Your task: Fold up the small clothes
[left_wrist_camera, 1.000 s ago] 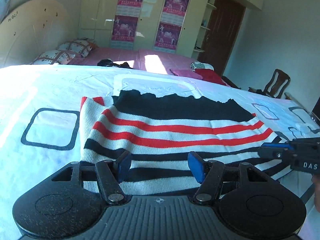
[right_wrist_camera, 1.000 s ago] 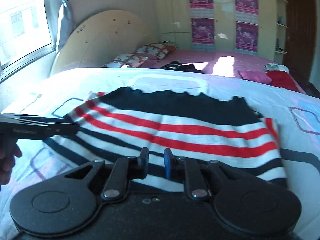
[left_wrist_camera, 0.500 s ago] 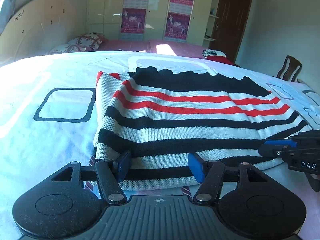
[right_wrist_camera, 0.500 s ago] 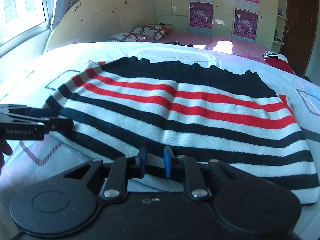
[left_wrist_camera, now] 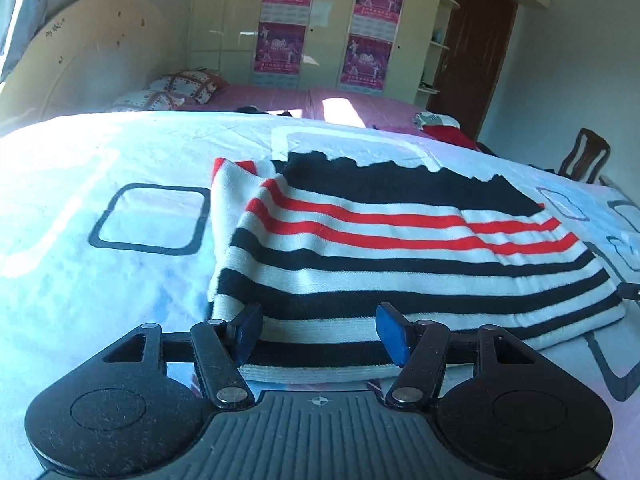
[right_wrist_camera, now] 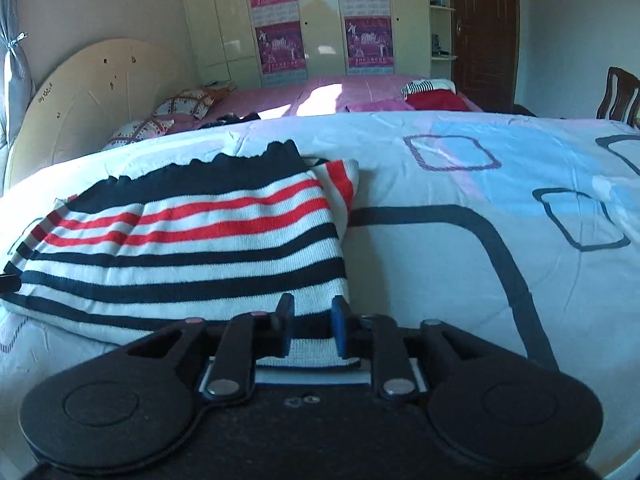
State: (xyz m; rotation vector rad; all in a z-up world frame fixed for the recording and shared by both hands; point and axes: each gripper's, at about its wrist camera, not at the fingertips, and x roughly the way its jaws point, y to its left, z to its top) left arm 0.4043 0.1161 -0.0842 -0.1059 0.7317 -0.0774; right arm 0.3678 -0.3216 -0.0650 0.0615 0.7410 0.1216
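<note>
A white bedsheet (left_wrist_camera: 100, 288) with dark square outlines is covering the bed I am working on. The striped sweater (left_wrist_camera: 392, 248) is lying folded on it. My left gripper (left_wrist_camera: 320, 334) is standing with its jaws apart over the sweater's near left corner. My right gripper (right_wrist_camera: 309, 330) is hanging over the near right corner, its jaws having just been opening, the hem between them unpinched.

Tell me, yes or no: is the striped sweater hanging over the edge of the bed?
No: in the right wrist view the striped sweater lies flat on the bed cover.
</note>
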